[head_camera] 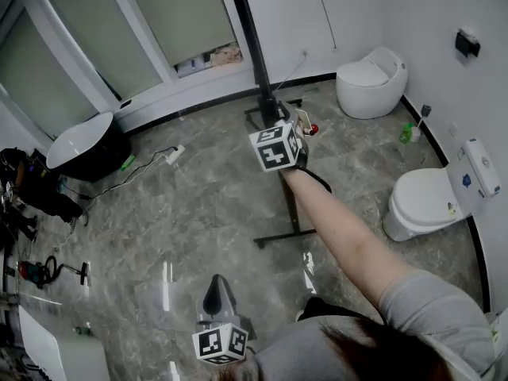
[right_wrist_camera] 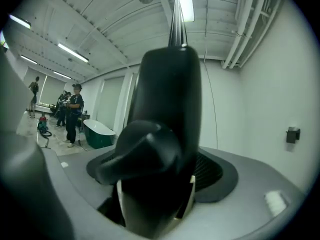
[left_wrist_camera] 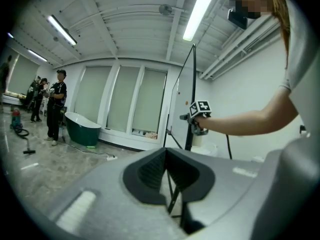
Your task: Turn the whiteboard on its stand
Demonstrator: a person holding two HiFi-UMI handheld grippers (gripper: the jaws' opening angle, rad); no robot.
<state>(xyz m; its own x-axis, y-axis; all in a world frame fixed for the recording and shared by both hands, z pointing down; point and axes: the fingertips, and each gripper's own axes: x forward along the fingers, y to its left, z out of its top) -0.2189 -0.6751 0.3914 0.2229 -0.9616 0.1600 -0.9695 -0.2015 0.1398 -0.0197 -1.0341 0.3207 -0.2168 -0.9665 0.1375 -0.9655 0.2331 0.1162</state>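
From the head view the whiteboard (head_camera: 248, 30) shows edge-on as a thin black line that rises from its black stand (head_camera: 286, 232). My right gripper (head_camera: 300, 129) is held out at the stand's post, just under the board. In the right gripper view a black post (right_wrist_camera: 172, 84) with a black knob (right_wrist_camera: 145, 154) fills the space between the wide-apart jaws, and the pads stand off it. My left gripper (head_camera: 216, 296) hangs low near my body with its jaws together and nothing in them. In the left gripper view the board's edge (left_wrist_camera: 192, 84) and the right gripper (left_wrist_camera: 194, 120) are ahead.
Two white toilets (head_camera: 429, 201) (head_camera: 369, 78) stand at the right wall. A dark green bathtub (head_camera: 83, 145) sits at the left by the windows, with a power strip and cable (head_camera: 175, 153) beside it. Several people (left_wrist_camera: 55, 104) stand far left. A green bottle (head_camera: 409, 133) is by the wall.
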